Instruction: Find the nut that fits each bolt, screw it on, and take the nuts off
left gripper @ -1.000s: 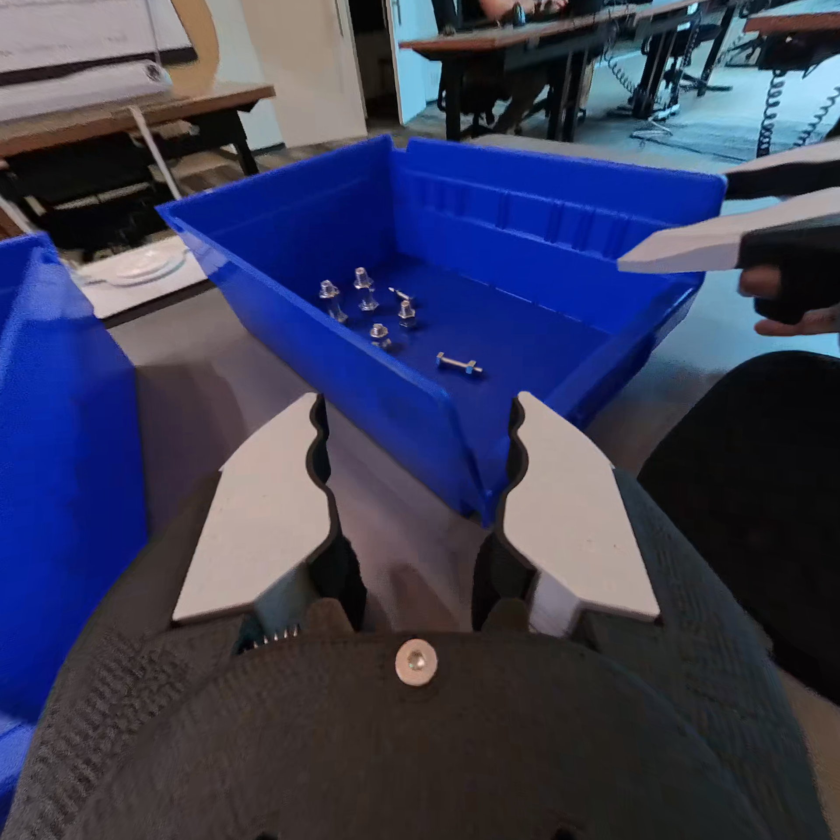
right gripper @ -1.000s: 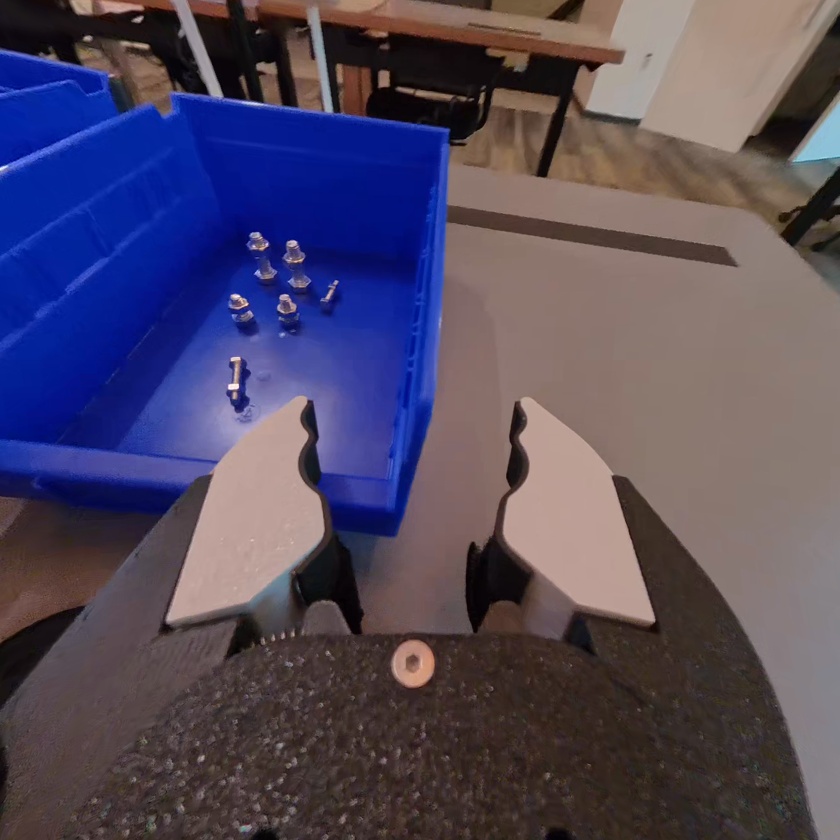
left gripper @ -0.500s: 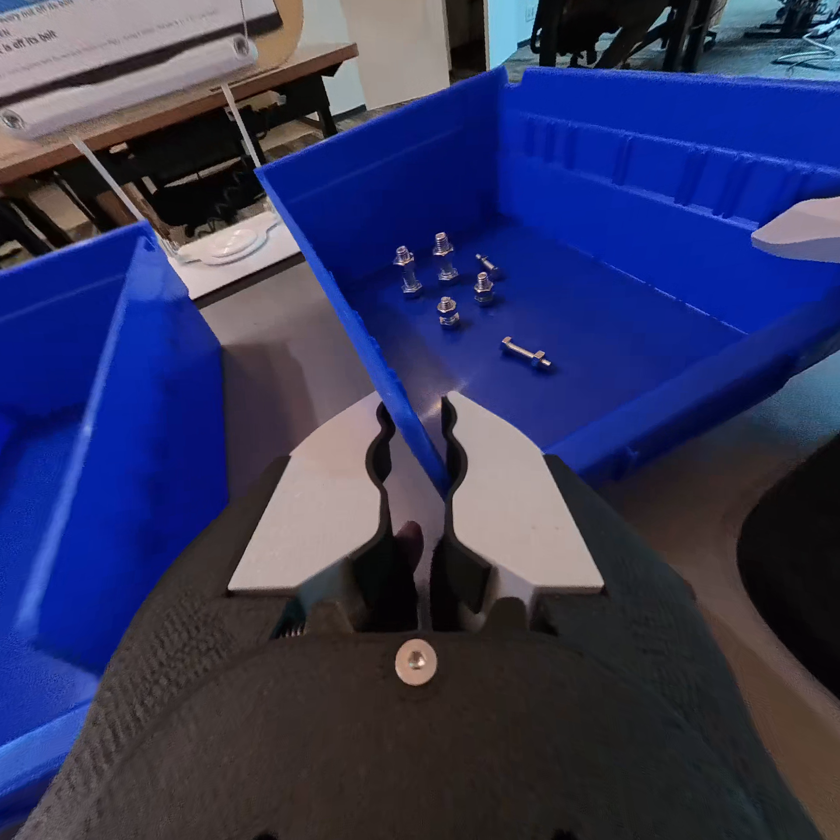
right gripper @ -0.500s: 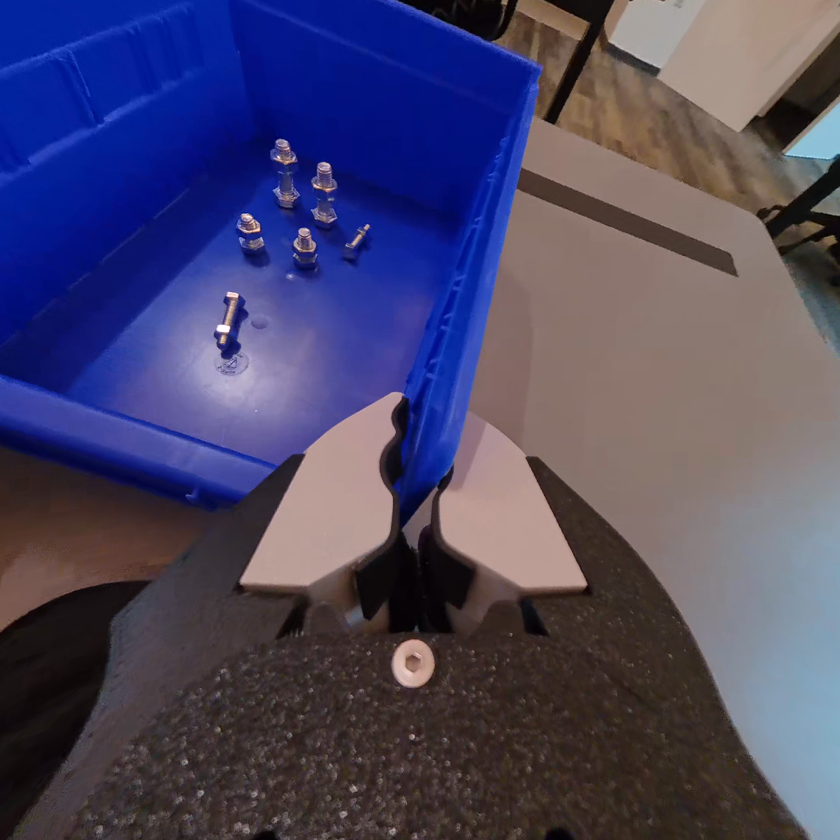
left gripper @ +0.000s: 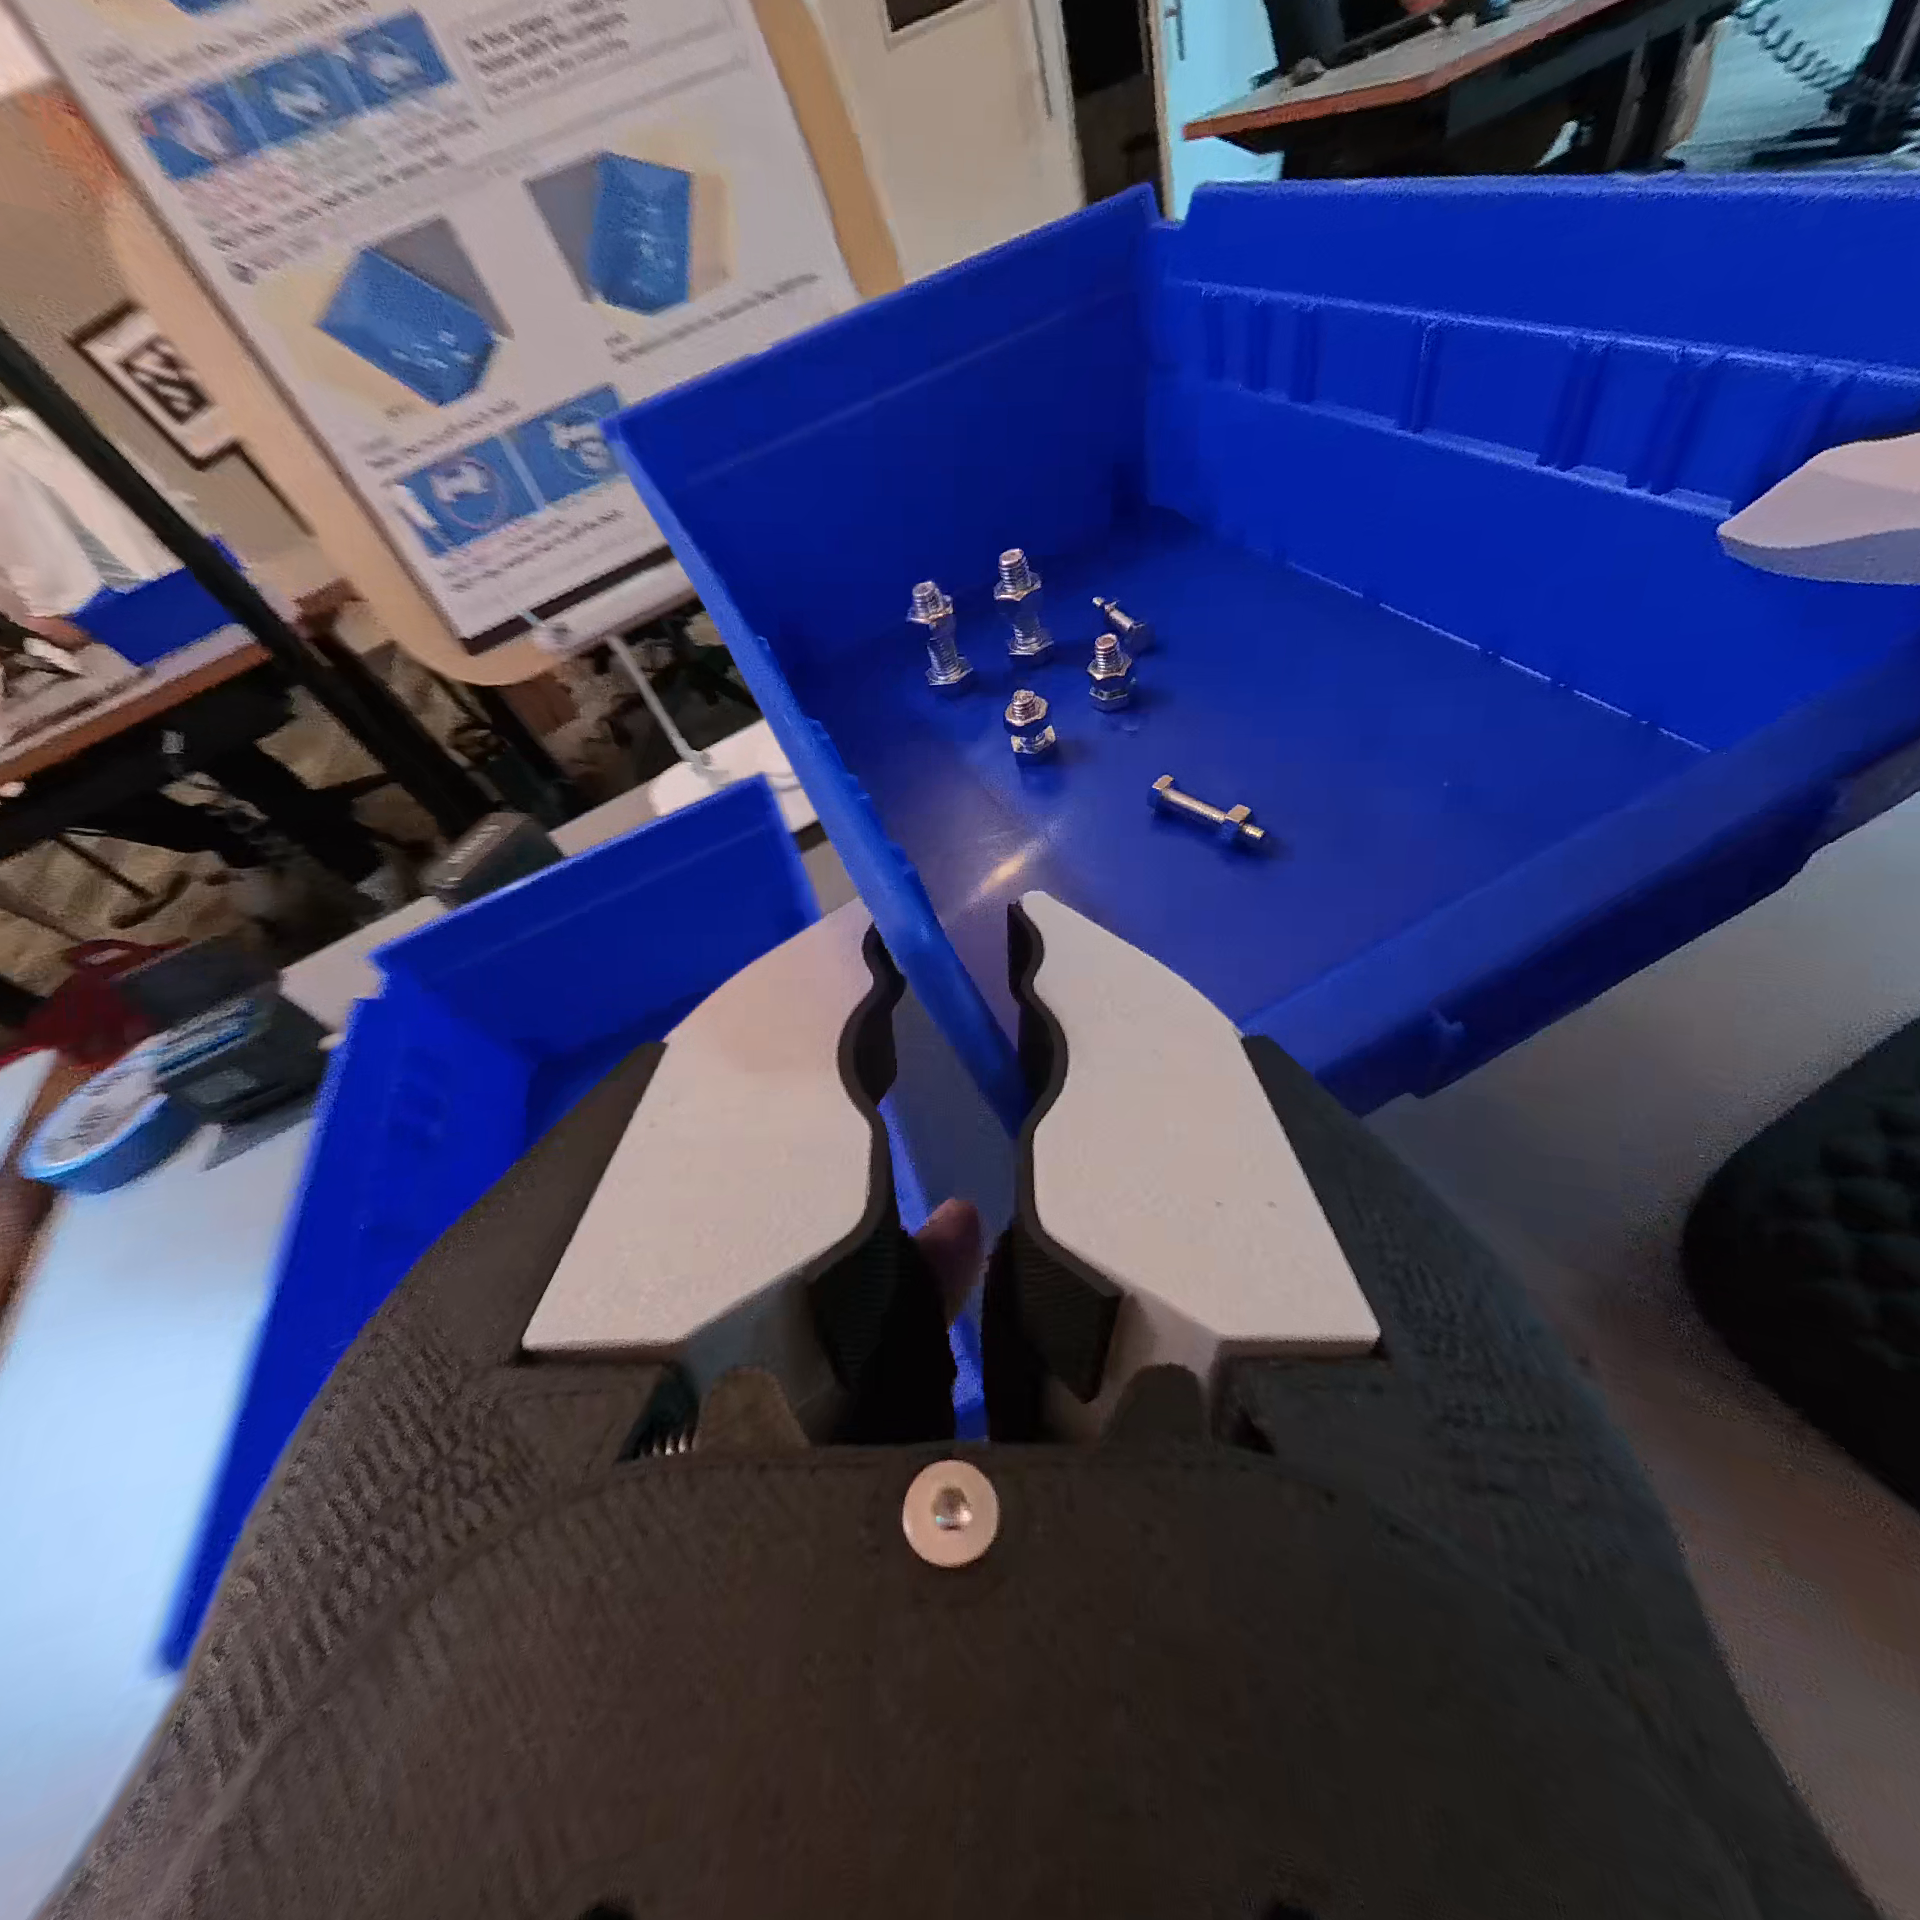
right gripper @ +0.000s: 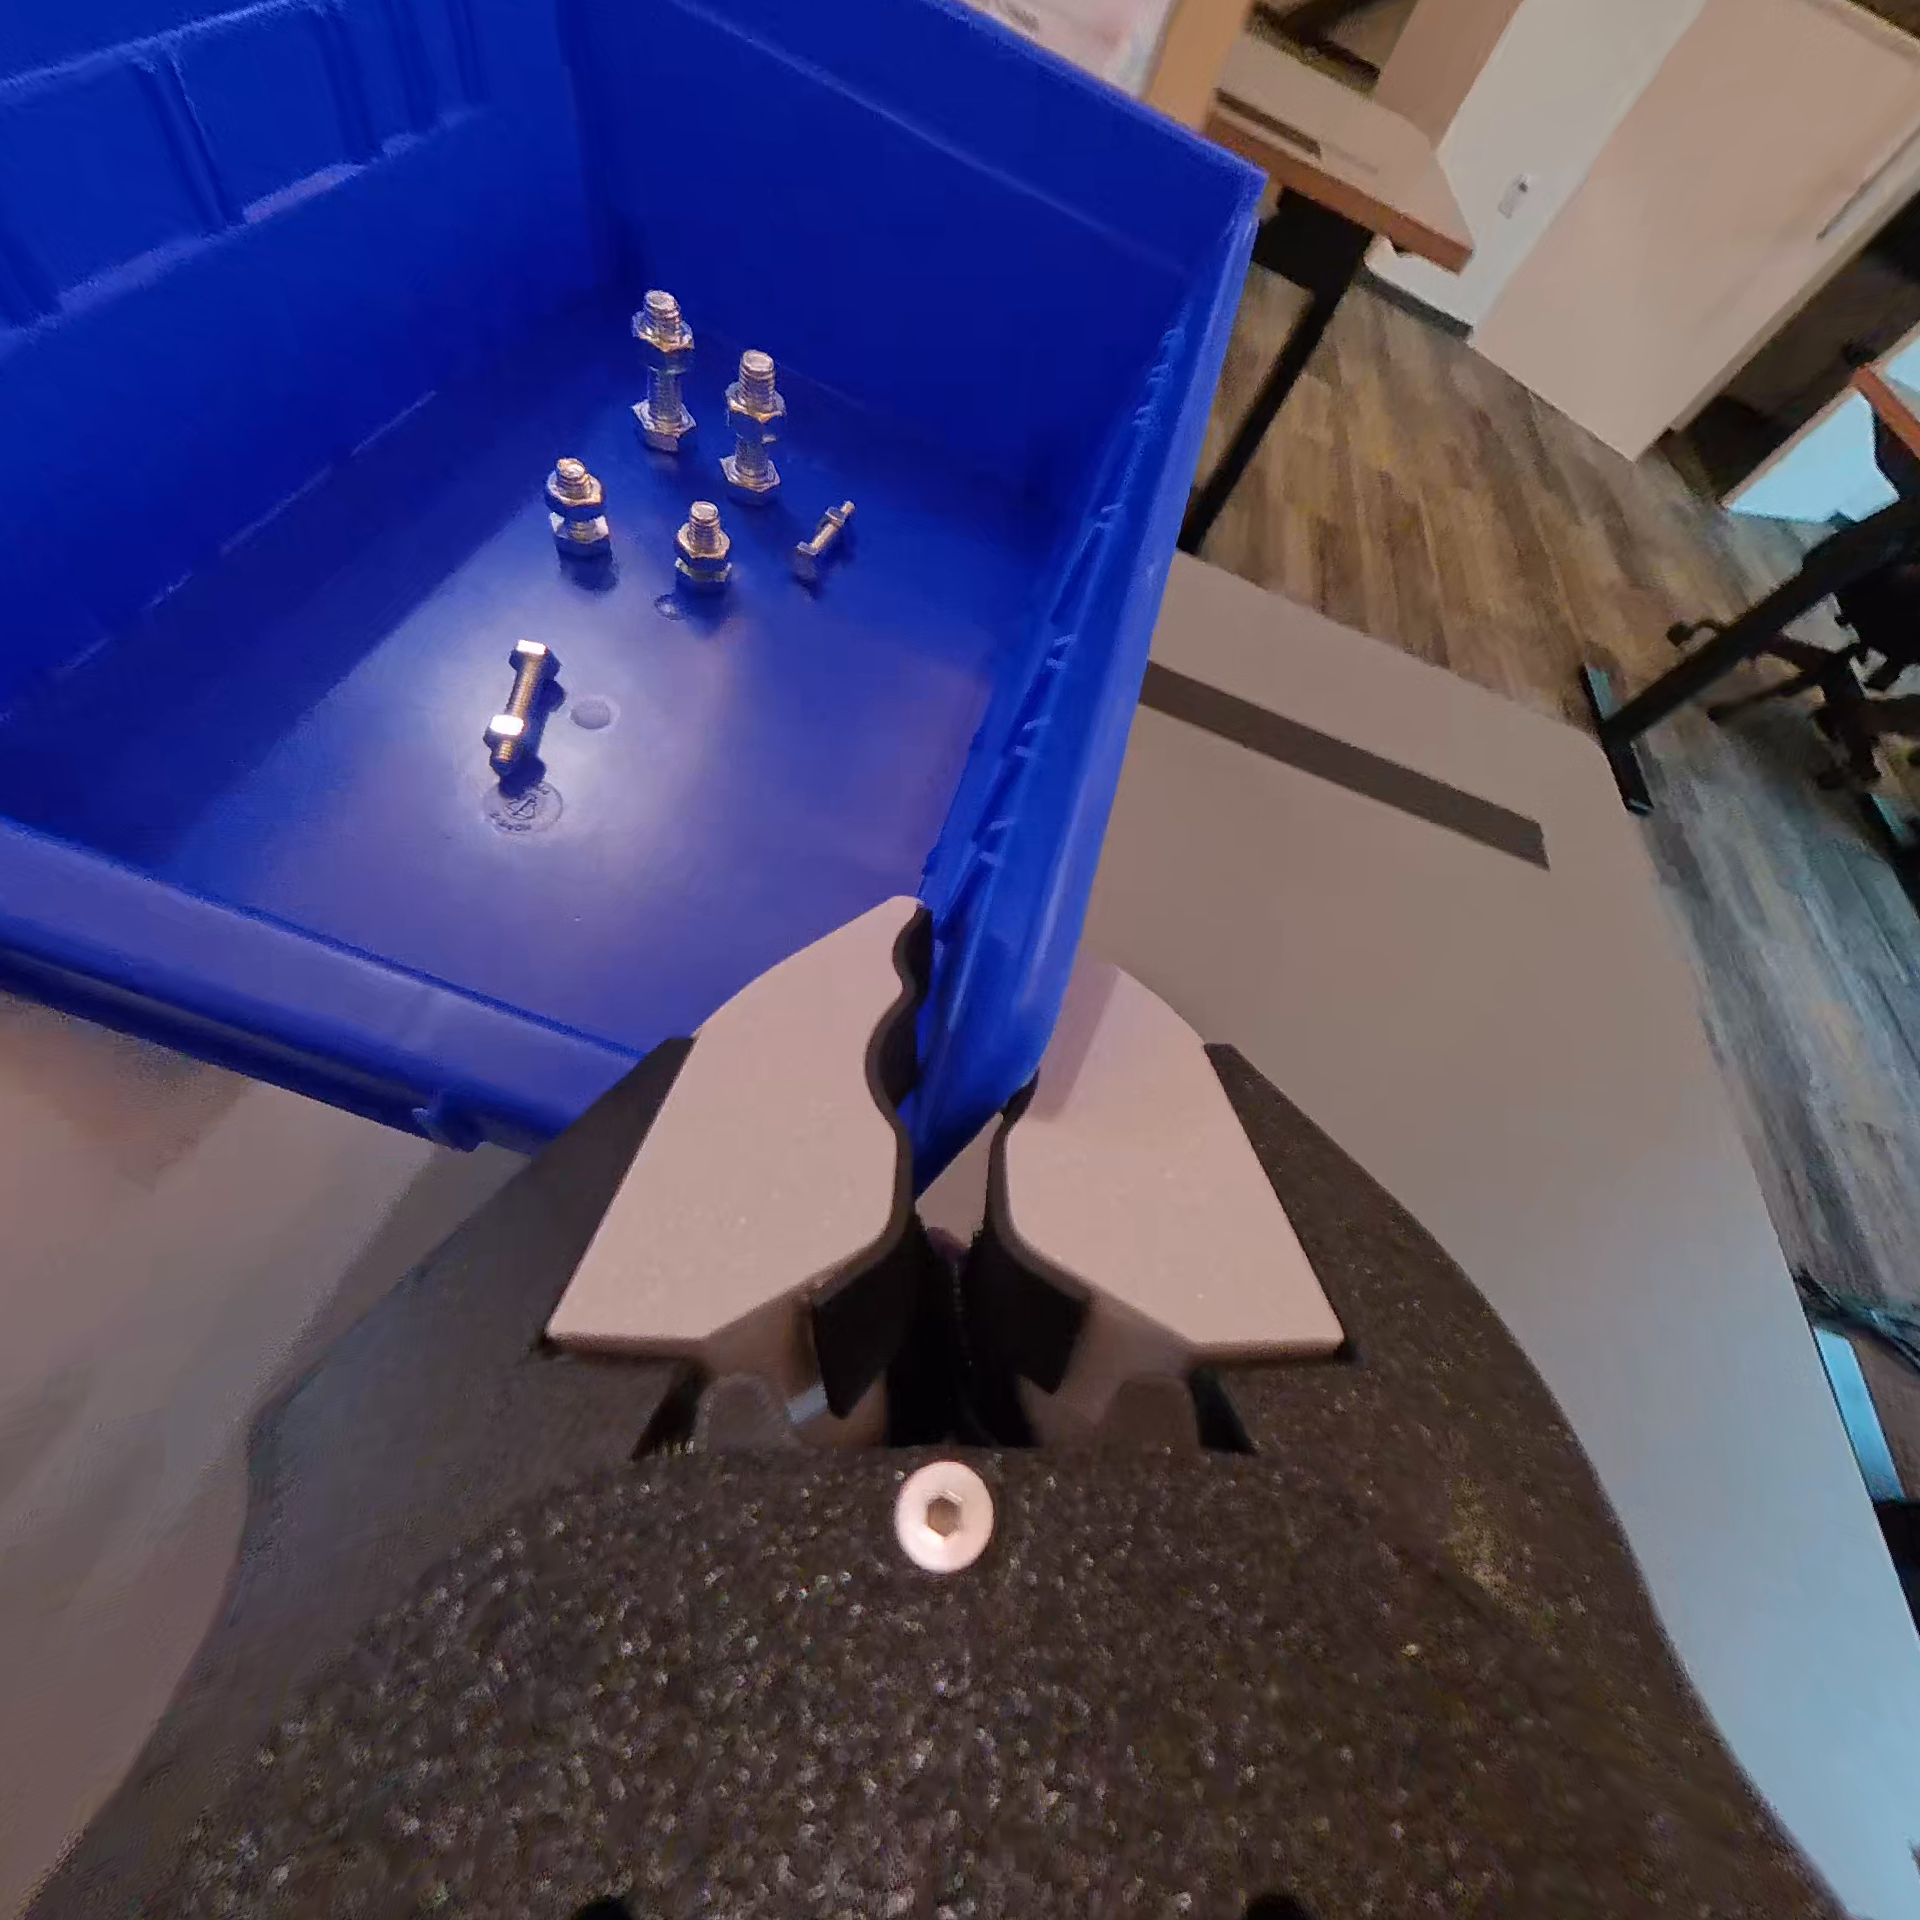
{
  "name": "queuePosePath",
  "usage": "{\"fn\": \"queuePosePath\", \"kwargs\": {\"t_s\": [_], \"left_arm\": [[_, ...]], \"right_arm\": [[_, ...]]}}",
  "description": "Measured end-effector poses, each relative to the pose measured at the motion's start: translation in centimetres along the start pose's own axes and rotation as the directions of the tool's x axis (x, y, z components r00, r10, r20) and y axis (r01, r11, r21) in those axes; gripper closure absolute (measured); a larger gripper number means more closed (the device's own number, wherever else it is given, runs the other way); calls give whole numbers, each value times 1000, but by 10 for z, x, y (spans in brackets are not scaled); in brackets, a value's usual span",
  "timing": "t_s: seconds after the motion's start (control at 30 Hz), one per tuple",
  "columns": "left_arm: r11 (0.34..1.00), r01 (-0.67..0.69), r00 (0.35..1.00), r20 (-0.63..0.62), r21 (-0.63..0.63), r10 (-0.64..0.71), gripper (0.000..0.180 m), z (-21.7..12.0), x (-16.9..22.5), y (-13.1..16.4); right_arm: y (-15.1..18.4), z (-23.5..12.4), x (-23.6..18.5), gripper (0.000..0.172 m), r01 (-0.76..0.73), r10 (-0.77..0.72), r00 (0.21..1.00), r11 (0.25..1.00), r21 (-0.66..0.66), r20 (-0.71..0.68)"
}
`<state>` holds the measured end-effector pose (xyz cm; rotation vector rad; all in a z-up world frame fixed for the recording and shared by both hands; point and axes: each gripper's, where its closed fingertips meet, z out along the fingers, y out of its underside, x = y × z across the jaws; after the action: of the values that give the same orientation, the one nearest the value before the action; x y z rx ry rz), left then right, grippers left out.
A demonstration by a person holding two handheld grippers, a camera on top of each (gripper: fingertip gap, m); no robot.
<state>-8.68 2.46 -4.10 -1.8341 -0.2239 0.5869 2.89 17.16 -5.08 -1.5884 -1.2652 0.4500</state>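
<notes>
**Bin gripped, nuts not yet removed**

Both tongs are clamped on the blue bin's side walls: the left tongs (left gripper: pixel 951 1023) on its left rim, the right tongs (right gripper: pixel 961 1023) on its right rim. Six bolts (right gripper: pixel 665 369) sit on the bin (right gripper: pixel 312 260) floor, four upright, two lying, each apparently wearing its nut. Judging by that, unscrewing remains.

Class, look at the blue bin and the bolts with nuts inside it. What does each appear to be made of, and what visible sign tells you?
Blue bin: probably moulded plastic, with a smooth sheen and ribbed walls. Bolts with nuts: likely plated steel, silvery with bright glints and visible threads.
</notes>
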Motion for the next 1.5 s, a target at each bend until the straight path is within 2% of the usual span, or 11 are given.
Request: {"fn": "queuePosePath", "kwargs": {"t_s": [0.17,0.37,0.6,0.77,0.93,1.1,1.2,1.5], "left_arm": [[1000,-26,990,139,-14,28,162,-50,-62,1],[998,-3,940,341,-65,25,162,-127,-139,34],[987,68,845,535,-146,21,163,-223,-209,95],[984,49,789,610,-171,67,164,-273,-244,137],[976,27,793,599,-215,111,166,-277,-263,193],[977,58,827,559,-207,69,167,-252,-265,235],[990,78,839,544,-121,0,167,-240,-264,241],[985,161,859,502,-68,-106,167,-211,-260,260]], "right_arm": [[-46,3,-61,164,32,-42,993,996,88,110],[-90,10,-167,163,75,-130,951,977,197,282],[-108,9,-307,162,78,-209,842,960,271,497],[-97,11,-393,161,53,-238,789,945,323,567],[-57,30,-444,159,133,-318,784,925,357,532],[-24,55,-454,158,202,-326,783,939,278,530],[-27,59,-444,158,218,-340,794,933,285,503],[-22,66,-427,151,220,-331,810,937,273,484]]}}
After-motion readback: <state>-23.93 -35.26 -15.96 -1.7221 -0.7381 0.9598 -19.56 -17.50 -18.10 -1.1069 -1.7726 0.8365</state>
